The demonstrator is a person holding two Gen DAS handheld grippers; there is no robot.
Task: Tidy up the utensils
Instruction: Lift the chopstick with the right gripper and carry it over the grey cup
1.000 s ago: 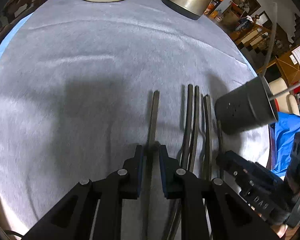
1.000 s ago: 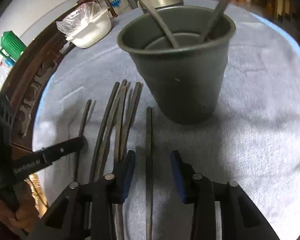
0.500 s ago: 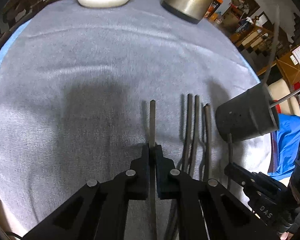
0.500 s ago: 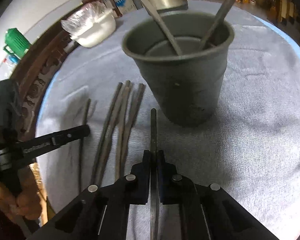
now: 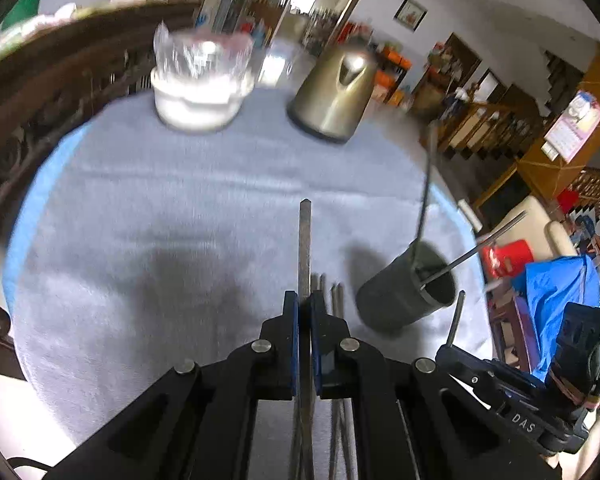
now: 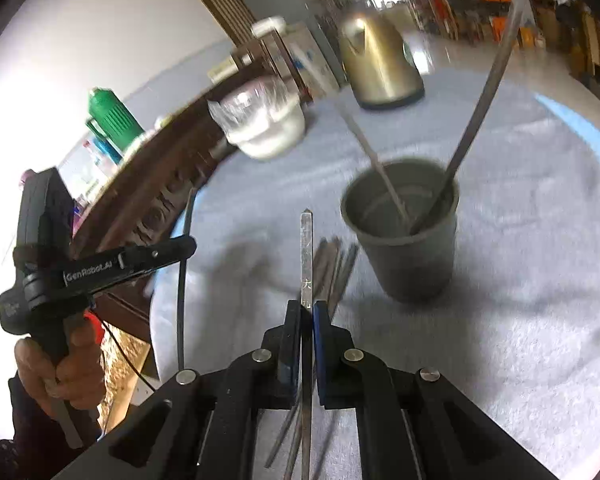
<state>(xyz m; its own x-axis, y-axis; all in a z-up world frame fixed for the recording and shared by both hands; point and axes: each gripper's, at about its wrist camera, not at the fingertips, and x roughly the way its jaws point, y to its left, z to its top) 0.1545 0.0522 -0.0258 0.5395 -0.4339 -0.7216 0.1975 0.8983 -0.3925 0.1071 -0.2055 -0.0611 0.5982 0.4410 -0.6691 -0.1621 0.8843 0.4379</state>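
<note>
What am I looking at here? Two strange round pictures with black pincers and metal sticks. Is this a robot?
No robot: a person holds a hand-operated pincer in each hand, each carrying a wide-angle camera looking along its fingers. One picture comes from the left gripper, one from the right gripper. Each is shut on one chopstick: the left chopstick and the right chopstick. On the grey cloth lie the remaining chopsticks, beside a grey cup already holding two.
</note>
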